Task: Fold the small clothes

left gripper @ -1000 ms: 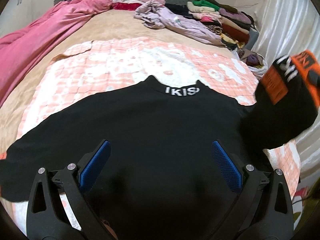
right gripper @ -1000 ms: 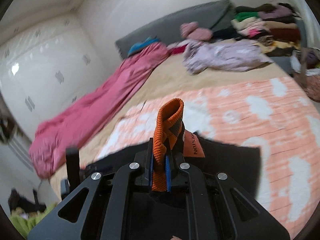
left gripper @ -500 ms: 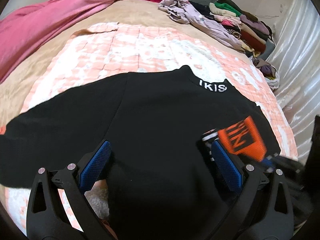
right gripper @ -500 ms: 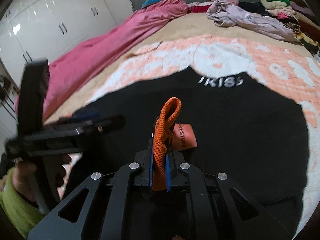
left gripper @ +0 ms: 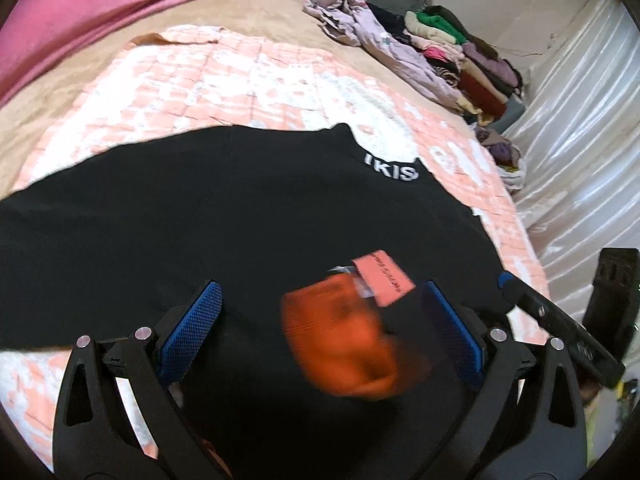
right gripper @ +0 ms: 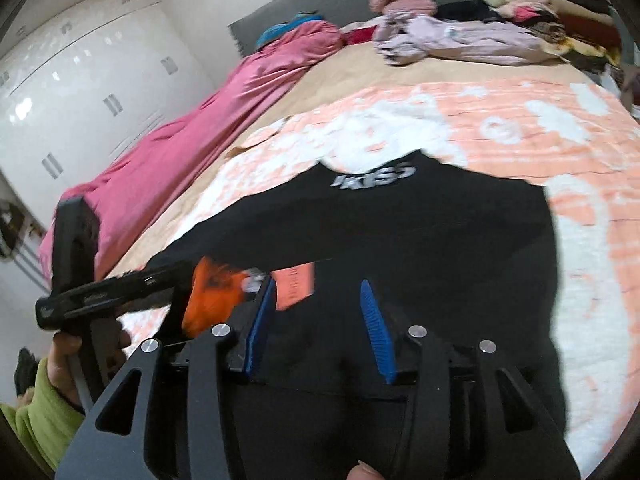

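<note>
Pink blanket (left gripper: 100,4) along bed's edge; white wardrobe (right gripper: 80,92) beyond; pale curtain (left gripper: 580,128) opposite

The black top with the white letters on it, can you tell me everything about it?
The black top is soft-looking, dark cloth lying spread flat on a pink-and-white blanket on the bed. White letters sit on its high collar. One sleeve is folded across its body, showing an orange cuff, blurred, and a salmon tag. Both hand-held grippers hover open over it; neither visibly grips it.
</note>
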Motion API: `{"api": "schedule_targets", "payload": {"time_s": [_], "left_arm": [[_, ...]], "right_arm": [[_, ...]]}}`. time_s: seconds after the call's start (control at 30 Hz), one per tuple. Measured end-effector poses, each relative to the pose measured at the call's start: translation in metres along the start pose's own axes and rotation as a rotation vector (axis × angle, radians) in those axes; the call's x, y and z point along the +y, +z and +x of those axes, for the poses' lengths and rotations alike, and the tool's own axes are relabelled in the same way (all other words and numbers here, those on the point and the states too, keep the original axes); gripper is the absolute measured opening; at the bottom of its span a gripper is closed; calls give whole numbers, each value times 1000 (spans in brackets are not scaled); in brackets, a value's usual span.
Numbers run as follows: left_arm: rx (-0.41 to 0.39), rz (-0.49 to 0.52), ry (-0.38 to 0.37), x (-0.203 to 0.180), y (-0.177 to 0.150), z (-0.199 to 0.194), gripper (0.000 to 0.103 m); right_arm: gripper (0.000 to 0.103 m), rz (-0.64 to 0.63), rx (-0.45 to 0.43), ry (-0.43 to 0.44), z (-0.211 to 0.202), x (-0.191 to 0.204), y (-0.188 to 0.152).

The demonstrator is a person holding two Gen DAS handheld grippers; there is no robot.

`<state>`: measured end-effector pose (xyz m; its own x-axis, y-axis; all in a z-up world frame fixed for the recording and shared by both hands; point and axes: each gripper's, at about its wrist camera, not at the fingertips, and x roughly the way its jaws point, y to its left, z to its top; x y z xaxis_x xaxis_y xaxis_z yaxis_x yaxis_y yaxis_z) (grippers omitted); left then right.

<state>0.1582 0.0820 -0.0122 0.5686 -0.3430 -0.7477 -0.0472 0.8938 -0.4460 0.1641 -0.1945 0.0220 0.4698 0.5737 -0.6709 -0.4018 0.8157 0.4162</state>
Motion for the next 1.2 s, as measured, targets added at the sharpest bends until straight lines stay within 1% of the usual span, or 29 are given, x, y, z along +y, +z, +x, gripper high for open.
{"api": "schedule_targets", "payload": {"time_s": [0.07, 0.23, 0.27, 0.3, 0.33, 0.4, 0.43, 0.47, 0.5, 0.53, 0.57, 0.6, 0.63, 0.7, 0.73, 0.83, 0.87, 0.93, 1.0, 1.07, 1.2], "left_arm": [[8, 1, -2, 0, -1, 3, 93], [50, 15, 67, -1, -6, 19, 86], [60, 12, 71, -2, -8, 23, 83], [71, 9, 70, -1, -9, 26, 79], [88, 2, 69, -2, -11, 31, 75], [100, -7, 89, -3, -14, 40, 58], [100, -5, 99, -3, -15, 42, 52], [95, -3, 115, -4, -15, 43, 43], [89, 3, 129, -6, -15, 43, 28], [78, 16, 132, -8, -14, 41, 15], [67, 16, 108, -9, -12, 38, 5], [62, 14, 89, -9, -10, 36, 4], [50, 36, 79, -13, -5, 31, 4], [24, 81, 77, -20, 3, 22, 4], [-5, 91, 68, -22, 11, 13, 4], [-52, 97, 65, -23, 29, -5, 4], [-56, 102, 65, -22, 34, -9, 4], [-39, 104, 79, -19, 40, -7, 4], [-9, 107, 101, -16, 42, 4, 4], [25, 109, 127, -10, 40, 17, 4], [50, 90, 154, 4, 34, 29, 5]], "right_arm": [[46, 16, -8, -32, -7, -13, 4], [48, 60, -22, -121, -29, -50, 16], [51, 67, -31, -139, -32, -56, 20], [54, 72, -37, -154, -37, -62, 23], [54, 76, -42, -165, -38, -67, 27], [54, 79, -51, -192, -44, -76, 33], [54, 78, -54, -204, -45, -78, 35], [54, 78, -57, -214, -46, -81, 37], [54, 78, -60, -218, -47, -84, 40], [54, 75, -59, -224, -48, -87, 43], [54, 73, -58, -234, -46, -89, 45], [54, 71, -54, -241, -46, -92, 47], [54, 66, -47, -252, -45, -94, 50], [54, 63, -41, -271, -45, -99, 55], [54, 61, -41, -277, -45, -101, 57], [54, 60, -54, -274, -46, -100, 61], [54, 55, -56, -274, -45, -98, 60], [54, 40, -52, -265, -40, -92, 57], [54, 28, -29, -255, -30, -87, 51], [54, 8, 1, -252, -16, -80, 43], [54, -23, 48, -243, 7, -71, 30]]}}
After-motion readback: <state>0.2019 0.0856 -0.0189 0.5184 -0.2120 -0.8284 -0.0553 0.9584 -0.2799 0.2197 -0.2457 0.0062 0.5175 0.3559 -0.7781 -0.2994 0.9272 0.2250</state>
